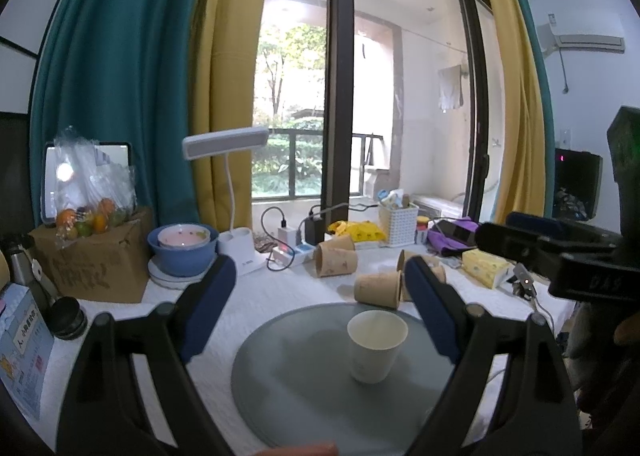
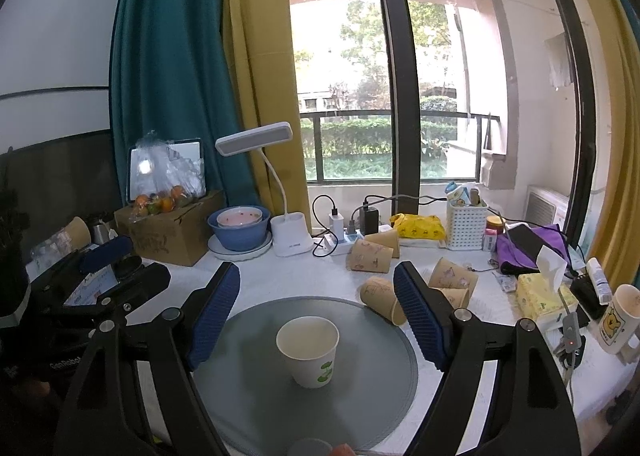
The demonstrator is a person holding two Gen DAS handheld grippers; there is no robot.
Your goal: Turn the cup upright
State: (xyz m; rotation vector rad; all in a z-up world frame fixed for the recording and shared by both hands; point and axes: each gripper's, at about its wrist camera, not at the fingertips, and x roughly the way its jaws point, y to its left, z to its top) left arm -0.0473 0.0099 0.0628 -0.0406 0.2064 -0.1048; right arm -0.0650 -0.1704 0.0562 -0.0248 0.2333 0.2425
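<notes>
White paper cup (image 2: 308, 352), green leaf print on its side. Stands upright, mouth open upward, empty.

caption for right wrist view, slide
White paper cup upright on the grey round mat, framed by the open right claw.

Cup (image 2: 308, 352) was white with little green print on side, sat on grey round mat (image 2: 248, 396). Gripper pads (image 2: 214, 316) were dark blue, ribbed, on black frames. Brown paper cups (image 2: 370, 254) had faint cartoon doodles. Tablecloth (image 2: 320, 276) was white. Bowl (image 2: 238, 234) was blue, pink one inside. Tissue pack (image 2: 540, 296) was yellow. Curtains (image 2: 172, 68) were teal plus mustard.
</notes>
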